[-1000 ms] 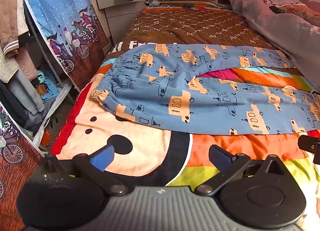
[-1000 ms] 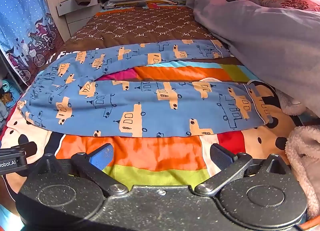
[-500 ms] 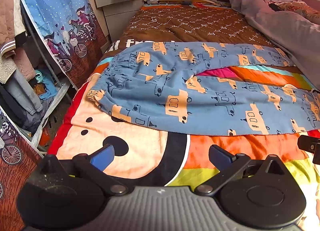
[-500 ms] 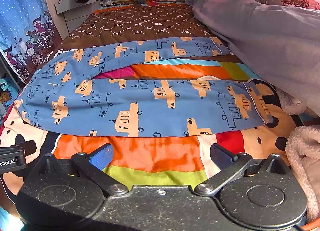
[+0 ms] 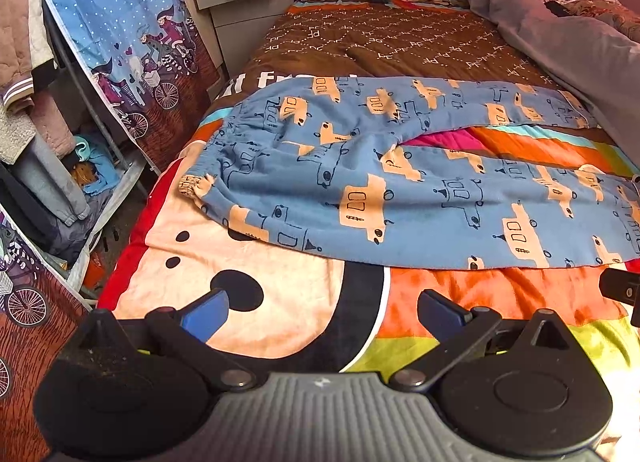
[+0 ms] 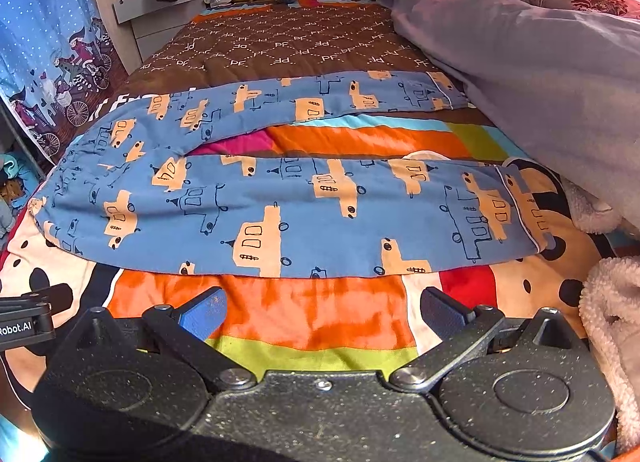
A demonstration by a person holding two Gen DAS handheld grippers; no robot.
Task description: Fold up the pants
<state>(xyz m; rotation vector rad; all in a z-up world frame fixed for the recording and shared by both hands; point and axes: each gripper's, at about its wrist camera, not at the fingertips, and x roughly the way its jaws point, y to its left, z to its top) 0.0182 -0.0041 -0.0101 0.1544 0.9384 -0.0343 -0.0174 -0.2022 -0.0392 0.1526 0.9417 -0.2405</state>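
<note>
The pants (image 5: 400, 181) lay crosswise just ahead of both spread, empty grippers: waistband nearer the left gripper (image 5: 322, 308), leg ends nearer the right gripper (image 6: 322, 308).

Lighting: bright, even, saturated colour. Pink-white glare at far right corner in right wrist view. Fisheye bowing and dark vignette at edges, both views. Focus sharp centrally; soft towards the far headboard area. Shadows faint.

Near leg of the pants (image 5: 460, 201) cut off by the left-wrist view's right edge.
</note>
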